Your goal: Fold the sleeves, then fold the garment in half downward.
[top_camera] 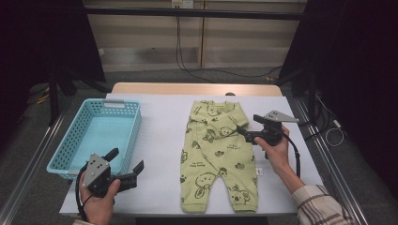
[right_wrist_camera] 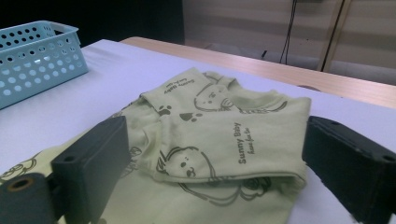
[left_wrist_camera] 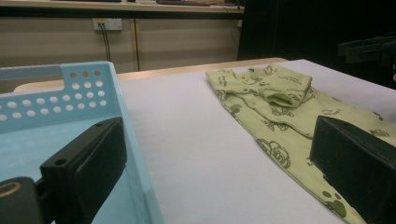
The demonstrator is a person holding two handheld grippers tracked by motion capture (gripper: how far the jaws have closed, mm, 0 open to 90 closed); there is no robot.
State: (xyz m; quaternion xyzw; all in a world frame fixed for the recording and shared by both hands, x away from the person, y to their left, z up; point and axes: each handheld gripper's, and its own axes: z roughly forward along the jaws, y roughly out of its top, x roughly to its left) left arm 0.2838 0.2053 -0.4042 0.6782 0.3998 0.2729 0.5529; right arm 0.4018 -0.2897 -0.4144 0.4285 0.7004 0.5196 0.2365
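Lying flat on the white sheet (top_camera: 164, 122) that covers the bench (top_camera: 197, 88), the green romper (top_camera: 217, 157) sits right of the middle, neck toward the far edge and legs reaching the near edge. Both sleeves are folded in across the chest; in the right gripper view the nearer folded sleeve (right_wrist_camera: 233, 140), printed with small dogs and a line of text, lies on top of the body of the garment. The right tongs (top_camera: 241, 132) hover at the romper's right side, level with the chest, held in the person's right hand (top_camera: 277, 150) near the right edge. Their jaws stand wide apart with nothing gripped: in the right gripper view the sleeve shows between them, and the pads are clear of the cloth. The left tongs (top_camera: 126, 161) rest low near the near-left corner in the left hand (top_camera: 98, 201), jaws also spread wide and empty. One jaw rises over the near right corner of the blue basket (top_camera: 96, 136), the other over the bare sheet just beside it. The basket stands along the left edge, well apart from the romper, its perforated walls plain in both gripper views. A checked sleeve (top_camera: 319, 206) shows at the near right corner.
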